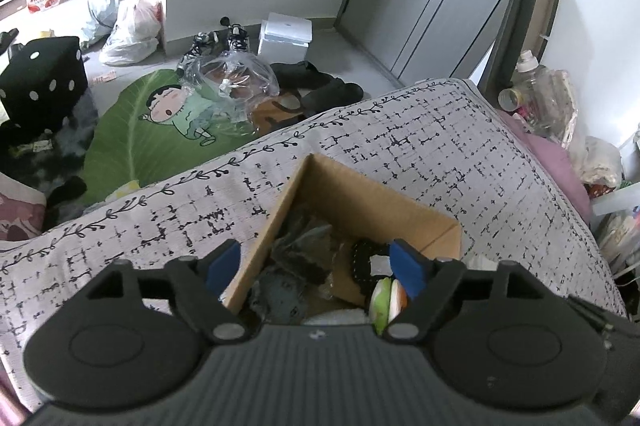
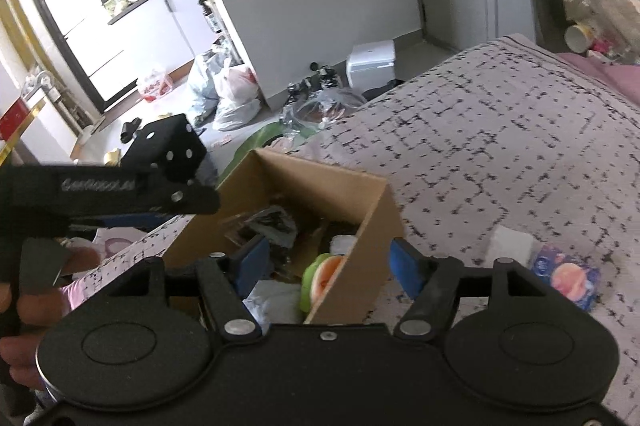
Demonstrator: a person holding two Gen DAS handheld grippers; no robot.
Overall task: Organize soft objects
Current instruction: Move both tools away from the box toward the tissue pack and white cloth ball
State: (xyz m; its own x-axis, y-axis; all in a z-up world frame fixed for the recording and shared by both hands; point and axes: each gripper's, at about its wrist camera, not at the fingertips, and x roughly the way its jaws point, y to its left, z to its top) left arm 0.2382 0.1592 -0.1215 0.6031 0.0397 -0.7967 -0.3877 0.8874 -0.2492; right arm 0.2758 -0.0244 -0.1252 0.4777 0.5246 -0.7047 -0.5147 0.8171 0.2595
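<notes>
While both fingers wide, cardboard box [image 1: 362, 204] (corner apparently pointing away) on bedspread [image 1: 460, 146].

The box [image 1: 362, 204] is plain matt brown cardboard. The bed cover [image 1: 460, 154] is woven cloth printed with black marks. The left hand-held gripper [image 1: 316, 264] is matt black plastic with ribbed housing, metal pivot pins and blue pads [image 1: 406, 268]. A glossy plastic packet [image 2: 568, 276] lies on the cloth.
</notes>
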